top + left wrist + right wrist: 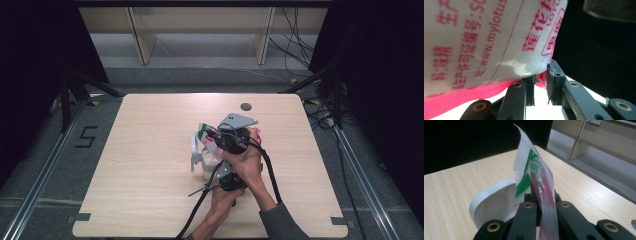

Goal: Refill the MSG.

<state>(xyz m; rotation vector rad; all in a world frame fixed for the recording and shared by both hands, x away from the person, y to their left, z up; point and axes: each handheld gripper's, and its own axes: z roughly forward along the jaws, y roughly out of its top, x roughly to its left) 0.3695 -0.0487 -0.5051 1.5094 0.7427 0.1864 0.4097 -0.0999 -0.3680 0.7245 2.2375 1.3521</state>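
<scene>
Just right of centre in the high view, both hands meet over the tabletop [150,150] and share one thing: a plastic bag [210,142] with pink and white print and a green patch at its top. Beside it, on its left in the frame, a white bowl [196,152] stands up on its edge.

The right gripper [218,134] is the upper one in the frame and points toward the upper left. In the right gripper view its jaws are fully closed on the bag's [536,180] top strip, where the thin red seal lines run; the strip rises straight up out of the jaws, so the bag's long axis runs along the gripper's own line. The bowl [496,202] shows just behind and left of the jaws there.

The left gripper [220,175] sits lower in the frame, nearer the person, and aims up toward the bag's underside. In the left gripper view its jaws stand narrow, pinching the pink bottom corner of the bag [486,42], which bulges out above and to the left.

So the bag is held at two ends, top and bottom corner, off the tabletop. As I judge it, the coming move is a pull or tip between these two grips toward the bowl. Bare tabletop lies to the left and toward the far edge; the near edge is taken up by the forearms and cables.
</scene>
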